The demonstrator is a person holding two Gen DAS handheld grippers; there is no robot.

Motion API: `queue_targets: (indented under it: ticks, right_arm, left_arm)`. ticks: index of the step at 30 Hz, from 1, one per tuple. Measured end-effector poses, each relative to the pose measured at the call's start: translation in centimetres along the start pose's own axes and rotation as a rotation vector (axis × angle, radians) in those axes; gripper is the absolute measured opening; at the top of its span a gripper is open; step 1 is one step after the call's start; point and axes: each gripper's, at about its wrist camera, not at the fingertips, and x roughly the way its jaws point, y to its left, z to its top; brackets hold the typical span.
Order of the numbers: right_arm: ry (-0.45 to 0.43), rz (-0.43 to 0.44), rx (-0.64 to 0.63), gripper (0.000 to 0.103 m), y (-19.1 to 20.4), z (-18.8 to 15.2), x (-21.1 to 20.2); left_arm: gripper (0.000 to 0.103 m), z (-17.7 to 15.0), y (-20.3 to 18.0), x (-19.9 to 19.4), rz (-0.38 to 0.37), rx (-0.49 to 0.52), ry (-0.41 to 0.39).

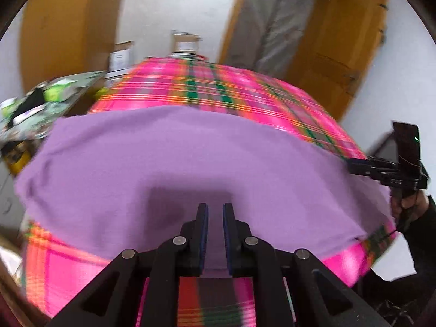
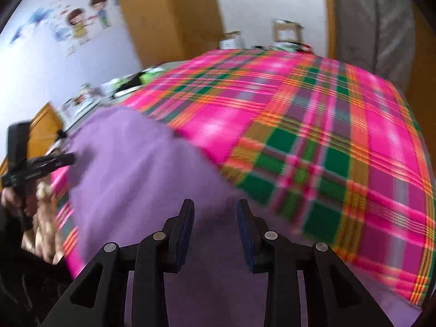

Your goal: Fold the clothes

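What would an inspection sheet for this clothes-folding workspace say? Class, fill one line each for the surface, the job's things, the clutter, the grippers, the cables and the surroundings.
Surface: pink plaid blanket covering the bed, lying flat.
Job's things: purple garment spread flat on the blanket's near side.
Clutter: cardboard boxes beyond the far edge; mixed items on a side surface, too blurred to name.
Grippers: left gripper over the garment, jaws slightly apart, nothing between them; right gripper open over the garment's edge.
Cables: nothing seen.
Surroundings: wooden door, white walls, cartoon wall stickers.
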Motion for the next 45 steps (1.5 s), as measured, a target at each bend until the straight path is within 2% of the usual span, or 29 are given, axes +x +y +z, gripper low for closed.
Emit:
queue_targets:
  ticks: [4,7,9,17,22,25,27,28,29,32,36,38,40,41,45]
  right_arm:
    - [-0.017,-0.018,0.019,0.033,-0.3,-0.8,-0.6]
    - [-0.030,-0.032,0.033,0.033,-0.5,-1.4,-1.0]
    - [-0.038,-0.041,0.042,0.033,-0.6,-1.8,-1.3]
    - [-0.064,-0.078,0.072,0.035,-1.9,-2.8,-2.2]
    - [-0.017,-0.112,0.050,0.035,-4.8,-1.7,-0.7]
    - [0.043,-0.072,0.046,0.035,-5.7,-1.9,0.4]
    - [0.035,-0.069,0.040,0.028,-5.9,-2.1,0.1]
    - [0.031,-0.069,0.044,0.011,-6.1,-2.2,-0.1]
    - [0.027,-0.069,0.048,0.006,-6.3,-2.3,-0.3]
    - [0.010,-0.100,0.091,0.002,-7.7,-2.8,-0.9]
    - [0.006,-0.147,0.153,0.003,-9.2,-3.3,-1.4]
    - [-0.004,-0.151,0.146,0.008,-8.4,-3.4,-2.1]
    - [-0.022,-0.128,0.119,0.015,-7.0,-3.8,-3.0]
    - [-0.030,-0.110,0.105,0.022,-6.2,-4.0,-3.3]
    - [-0.031,-0.065,0.066,0.027,-3.3,-5.1,-3.8]
  left_arm:
    - [0.012,-0.3,-3.8,1.2,-0.111,0.045,0.013]
    - [0.012,-0.7,-6.5,2.2,-0.153,0.105,0.037]
    - [0.012,-1.1,-7.5,2.7,-0.162,0.132,0.052]
    - [0.012,-2.3,-7.6,3.7,-0.163,0.135,0.088]
    - [0.012,-2.8,-7.4,3.2,-0.162,0.156,0.083]
    - [0.012,-3.0,-7.1,2.9,-0.171,0.150,0.080]
    - [0.012,-2.9,-6.9,2.8,-0.176,0.146,0.080]
    - [0.012,-2.9,-6.8,2.8,-0.178,0.146,0.081]
    - [0.012,-2.7,-6.8,3.0,-0.178,0.149,0.083]
    - [0.012,-2.6,-6.8,3.1,-0.183,0.157,0.086]
    - [0.012,-2.6,-7.0,2.9,-0.175,0.165,0.089]
    - [0.013,-2.7,-7.5,2.5,-0.181,0.183,0.081]
    - [0.018,-2.8,-8.2,2.0,-0.207,0.211,0.070]
    - [0.019,-2.9,-8.6,1.9,-0.219,0.224,0.066]
    - [0.020,-2.7,-9.9,2.1,-0.231,0.249,0.060]
